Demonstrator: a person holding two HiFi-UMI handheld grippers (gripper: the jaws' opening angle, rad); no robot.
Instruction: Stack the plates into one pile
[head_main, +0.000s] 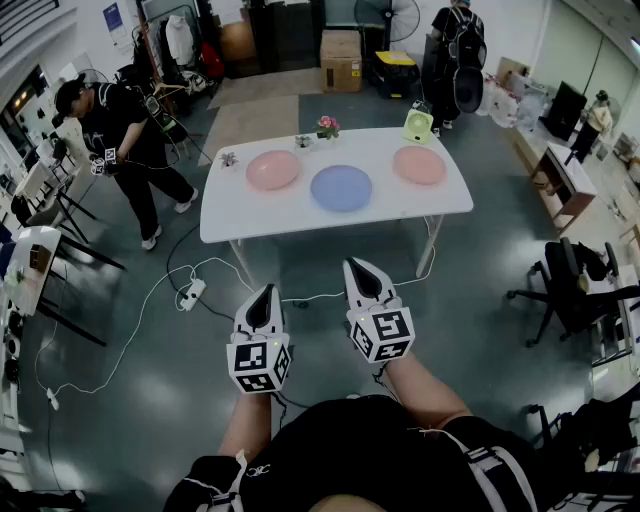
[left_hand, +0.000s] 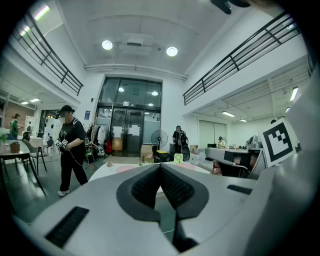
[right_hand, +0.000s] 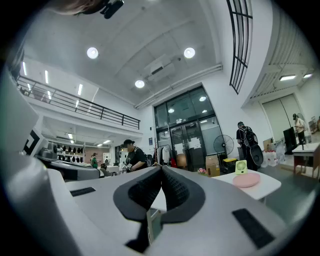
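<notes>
Our left gripper (head_main: 264, 298) is pressed together with nothing between its jaws. Our right gripper (head_main: 360, 275) is likewise closed and empty. Both hang in front of us, well short of the white table (head_main: 225, 215) at 12 o'clock.

On the table three plates lie apart in a row: a pink plate (head_main: 272, 169) toward 11 o'clock, a blue plate (head_main: 341, 187) dead ahead and a peach plate (head_main: 419, 165) toward 1 o'clock. None is stacked yet, so we judge the step in hand to be the approach. To do it well we should come up to the table's near edge and part the jaws before reaching. Then we take an outer plate by its rim, low and level, so it lifts cleanly over the blue one.

Around us, a person in black (head_main: 115, 125) stands at 10 o'clock. A power strip (head_main: 192, 293) lies on the floor at 11 o'clock, just left of our path, and could catch a foot. A small potted flower (head_main: 327, 127) and a green desk fan (head_main: 418, 124) sit by the table's far edge behind the plates, clear of our reach. An office chair (head_main: 575, 290) stands at 3 o'clock.
</notes>
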